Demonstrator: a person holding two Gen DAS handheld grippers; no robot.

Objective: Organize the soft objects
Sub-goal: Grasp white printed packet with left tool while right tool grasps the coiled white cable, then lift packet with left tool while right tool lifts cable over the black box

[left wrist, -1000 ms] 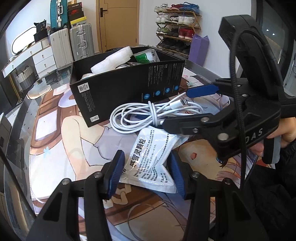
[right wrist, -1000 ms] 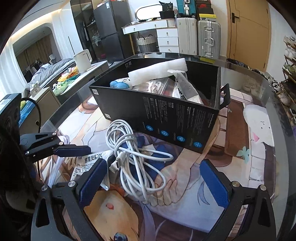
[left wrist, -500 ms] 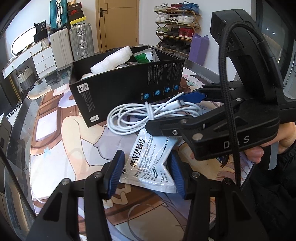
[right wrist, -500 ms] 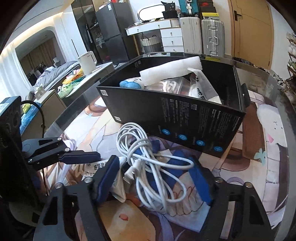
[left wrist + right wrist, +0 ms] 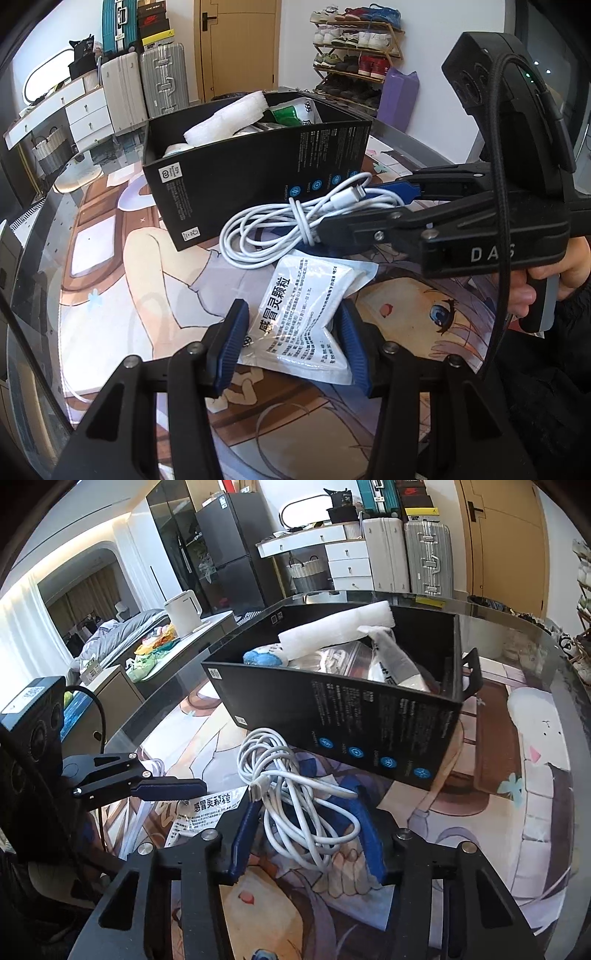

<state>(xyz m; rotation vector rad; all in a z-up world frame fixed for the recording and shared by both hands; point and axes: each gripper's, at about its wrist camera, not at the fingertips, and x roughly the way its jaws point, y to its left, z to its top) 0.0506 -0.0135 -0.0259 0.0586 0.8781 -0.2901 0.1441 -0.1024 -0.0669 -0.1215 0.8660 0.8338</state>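
Observation:
A white medicine sachet [image 5: 295, 295] lies on the printed mat, and my left gripper [image 5: 291, 314] is shut on it, blue pads pinching its two sides. Just beyond lies a coiled white cable [image 5: 295, 775], also in the left wrist view [image 5: 266, 229]. My right gripper [image 5: 304, 812] straddles the coil; its jaws are closing and both pads touch the bundle. An open black box [image 5: 369, 720] stands right behind the cable, holding a white foam roll [image 5: 332, 627], a blue plush [image 5: 264, 657] and some bags.
The printed mat [image 5: 129, 295] covers a round glass table whose edge [image 5: 33, 295] curves along the left. A person's hand [image 5: 535, 288] holds the right gripper's handle. Suitcases [image 5: 147, 81], a shoe rack [image 5: 354, 44] and a white kettle [image 5: 183, 611] stand beyond the table.
The right gripper's jaws have narrowed from wide open onto the cable coil, bunching it together. The left gripper has stayed shut on the sachet.

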